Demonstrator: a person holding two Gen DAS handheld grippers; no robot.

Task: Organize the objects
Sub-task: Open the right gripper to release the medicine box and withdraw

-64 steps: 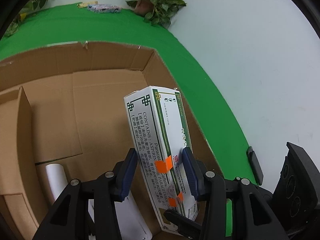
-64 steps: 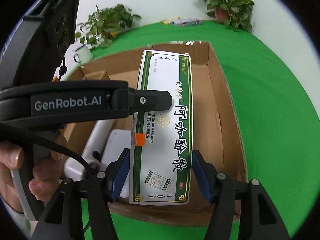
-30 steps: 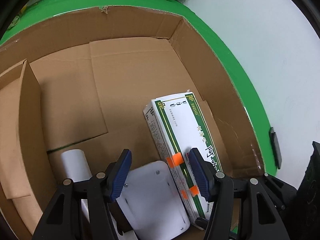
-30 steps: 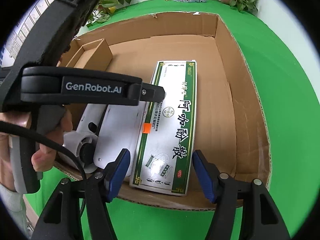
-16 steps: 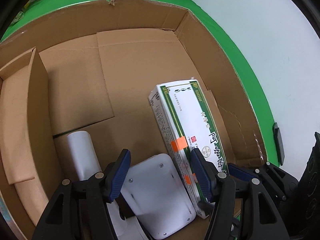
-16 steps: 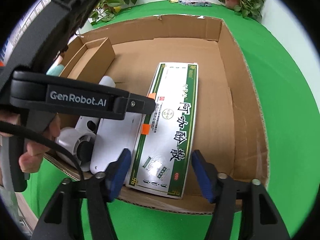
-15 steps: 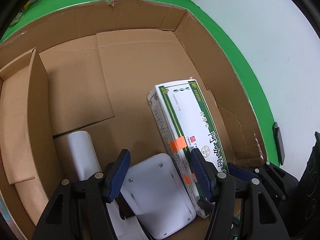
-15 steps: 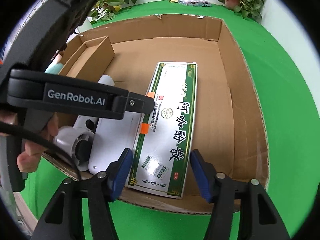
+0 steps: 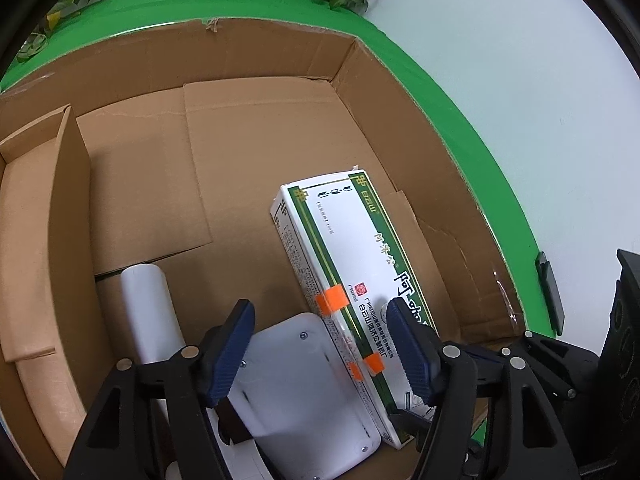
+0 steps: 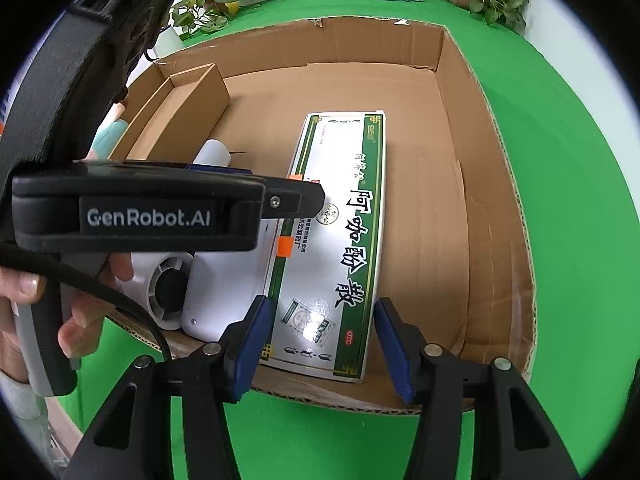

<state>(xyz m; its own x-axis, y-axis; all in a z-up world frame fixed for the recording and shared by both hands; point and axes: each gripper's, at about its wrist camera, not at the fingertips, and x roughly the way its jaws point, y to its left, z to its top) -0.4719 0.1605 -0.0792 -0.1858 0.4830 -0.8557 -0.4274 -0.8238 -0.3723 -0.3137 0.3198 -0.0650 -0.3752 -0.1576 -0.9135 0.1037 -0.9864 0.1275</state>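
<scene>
Both tongs, left (image 9: 320, 350) and right (image 10: 320, 344), gape wide, holding nothing.

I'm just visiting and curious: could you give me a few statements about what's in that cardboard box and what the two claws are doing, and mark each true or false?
1. The green-and-white medicine box lies flat inside the cardboard box. True.
2. The right claw is clamped on the medicine box. False: its jaws stand open, apart from it.
3. A white device lies beside the medicine box. True.
4. The left claw holds the white roll. False: it is open and holds nothing.
5. The cardboard box sits on a red surface. False: it is green.
</scene>
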